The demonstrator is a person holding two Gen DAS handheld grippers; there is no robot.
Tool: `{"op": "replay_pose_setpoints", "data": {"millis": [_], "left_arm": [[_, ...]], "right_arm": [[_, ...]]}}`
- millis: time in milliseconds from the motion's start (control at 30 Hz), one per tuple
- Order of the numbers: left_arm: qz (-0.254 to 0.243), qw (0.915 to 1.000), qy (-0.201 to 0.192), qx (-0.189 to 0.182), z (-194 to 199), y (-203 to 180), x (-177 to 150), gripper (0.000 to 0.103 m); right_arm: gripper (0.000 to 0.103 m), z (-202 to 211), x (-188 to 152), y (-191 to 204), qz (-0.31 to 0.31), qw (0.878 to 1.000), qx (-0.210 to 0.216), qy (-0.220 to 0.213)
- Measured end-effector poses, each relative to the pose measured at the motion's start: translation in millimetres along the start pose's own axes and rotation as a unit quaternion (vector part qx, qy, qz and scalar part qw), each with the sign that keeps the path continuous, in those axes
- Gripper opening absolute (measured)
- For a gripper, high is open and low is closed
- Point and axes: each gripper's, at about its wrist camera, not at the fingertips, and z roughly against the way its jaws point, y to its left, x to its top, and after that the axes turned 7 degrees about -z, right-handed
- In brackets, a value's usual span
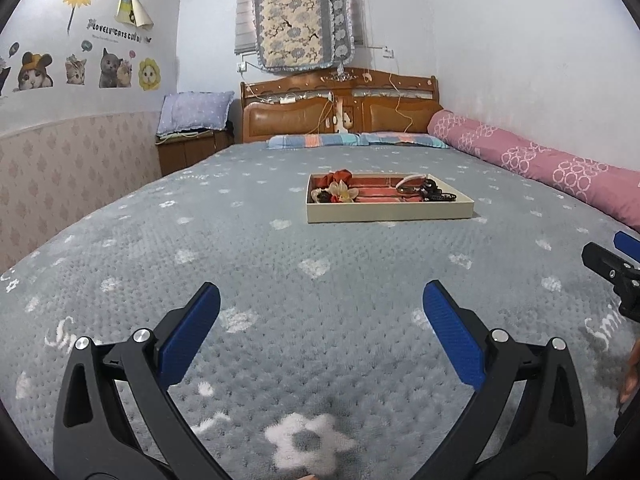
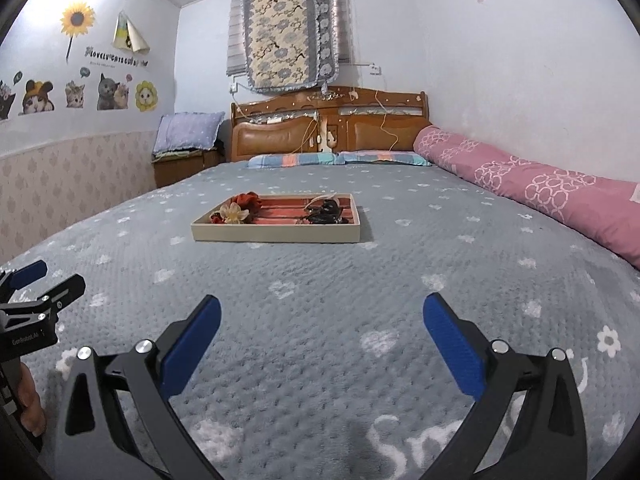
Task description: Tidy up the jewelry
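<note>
Both tongs (image 1: 321, 306) (image 2: 322, 318) gape empty above nubbly fleece blanket (image 1: 320, 248).

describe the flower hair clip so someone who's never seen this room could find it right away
Start at the bed with its grey blanket; a shallow cream tray with a pink lining sits in the middle. The flower clip lies at the tray's left end, in front of a red scrunchie. Its pale cream petals set it apart from the dark pieces at the right end.
</note>
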Motion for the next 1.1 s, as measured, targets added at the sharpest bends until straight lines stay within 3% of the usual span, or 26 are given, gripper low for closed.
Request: {"op": "replay_pose_setpoints", "data": {"millis": [267, 1100], "left_arm": [[0.000, 0.9999, -0.014, 0.000, 5.9, 1.0, -0.5, 0.098], [0.006, 0.9999, -0.010, -0.004, 4.7, 3.9, -1.3, 0.098]], "right_arm": [[0.099, 2.6, 0.1, -0.1, -0.003, 1.000, -0.002, -0.008], [0.099, 8.6, -1.4, 7.4, 0.014, 1.000, -0.005, -0.023]]}}
